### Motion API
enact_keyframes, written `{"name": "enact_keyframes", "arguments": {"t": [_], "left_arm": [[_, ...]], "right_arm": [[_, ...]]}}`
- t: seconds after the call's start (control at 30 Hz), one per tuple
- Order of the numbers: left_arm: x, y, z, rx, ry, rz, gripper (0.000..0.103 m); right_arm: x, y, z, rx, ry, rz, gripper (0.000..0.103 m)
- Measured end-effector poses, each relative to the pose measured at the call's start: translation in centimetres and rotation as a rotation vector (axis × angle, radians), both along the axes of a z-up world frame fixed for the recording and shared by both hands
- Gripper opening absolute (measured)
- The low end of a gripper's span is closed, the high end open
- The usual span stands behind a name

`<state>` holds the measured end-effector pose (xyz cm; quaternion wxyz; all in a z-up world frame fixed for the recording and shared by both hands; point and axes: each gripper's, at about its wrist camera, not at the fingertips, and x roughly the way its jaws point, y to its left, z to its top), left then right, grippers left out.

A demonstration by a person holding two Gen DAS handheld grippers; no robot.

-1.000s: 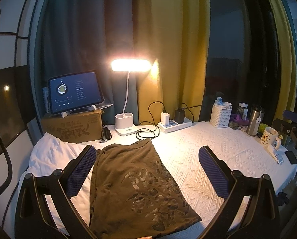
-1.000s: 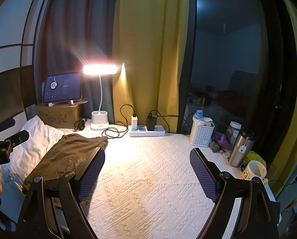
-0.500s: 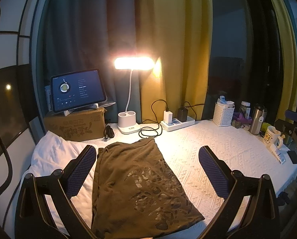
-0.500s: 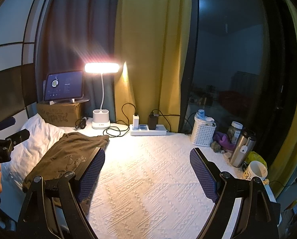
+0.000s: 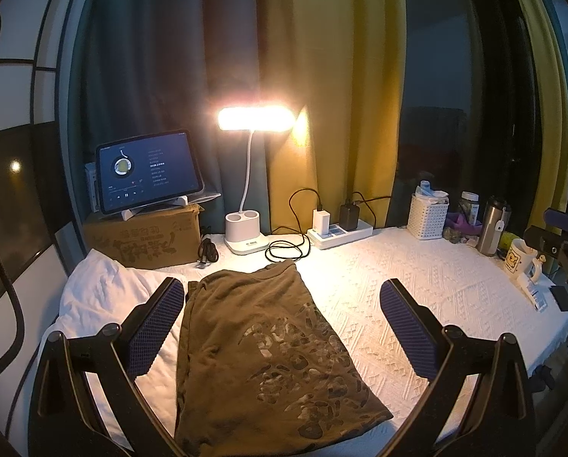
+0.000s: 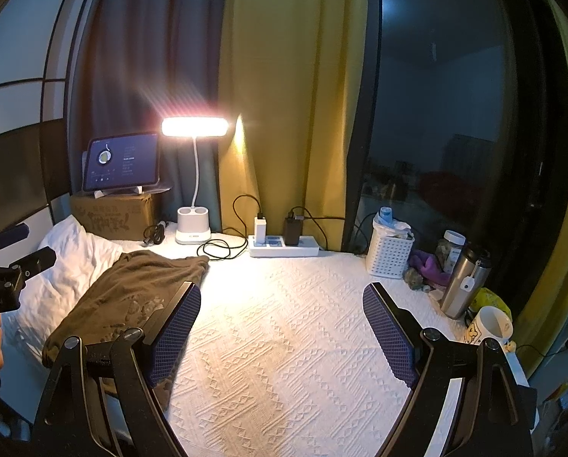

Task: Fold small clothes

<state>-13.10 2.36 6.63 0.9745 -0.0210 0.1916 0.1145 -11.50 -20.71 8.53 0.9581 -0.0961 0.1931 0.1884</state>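
With both the left claw (image 5: 282, 325) and right claw (image 6: 282, 333) hovering wide open and empty, each should be pinching 1 near corner of the shirt (image 5: 261, 346) before folding it.

Left tool (image 5: 282, 327) wide open, tilted slightly down. Right tool (image 6: 282, 337) likewise; both empty.

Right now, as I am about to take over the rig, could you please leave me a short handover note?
Left gripper: jaws open, empty, above the olive T-shirt.
Right gripper: jaws open, empty, over bare white bedspread.
The T-shirt lies flat, partly on the white pillow, looking already folded narrow lengthwise.
Done: possibly the lengthwise fold.
Left: grip the T-shirt and finish folding. No other clothes are in view.
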Motion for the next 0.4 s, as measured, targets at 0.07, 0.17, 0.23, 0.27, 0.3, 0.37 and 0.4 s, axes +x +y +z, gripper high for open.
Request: {"name": "enact_keyframes", "arguments": {"t": [0.07,0.17,0.23,0.27,0.3,0.37,0.4], "left_arm": [[-0.01,0.04,0.0,-0.002,-0.001,-0.002,0.102],[-0.05,-0.01,0.0,0.0,0.0,-0.001,0.102],[-0.06,-0.03,0.02,-0.001,0.0,-0.001,0.102],[-0.06,-0.05,0.02,0.0,0.0,-0.001,0.102],[-0.07,-0.08,0.02,0.0,0.0,0.001,0.102],[-0.11,-0.15,0.02,0.0,-0.003,-0.004,0.102],[-0.12,-0.11,0.05,-0.003,-0.005,-0.011,0.102]], "right_arm": [[0.02,0.05,-0.02,-0.001,-0.001,-0.001,0.088],[0.01,0.08,-0.02,0.0,0.001,-0.002,0.088],[-0.01,0.1,-0.01,0.001,0.002,0.0,0.088],[0.06,0.1,-0.03,0.0,0.002,0.001,0.088],[0.07,0.11,-0.05,-0.001,0.002,0.002,0.088],[0.02,0.15,-0.02,0.001,0.002,0.0,0.088],[0.02,0.14,-0.03,0.001,0.001,0.0,0.088]]}}
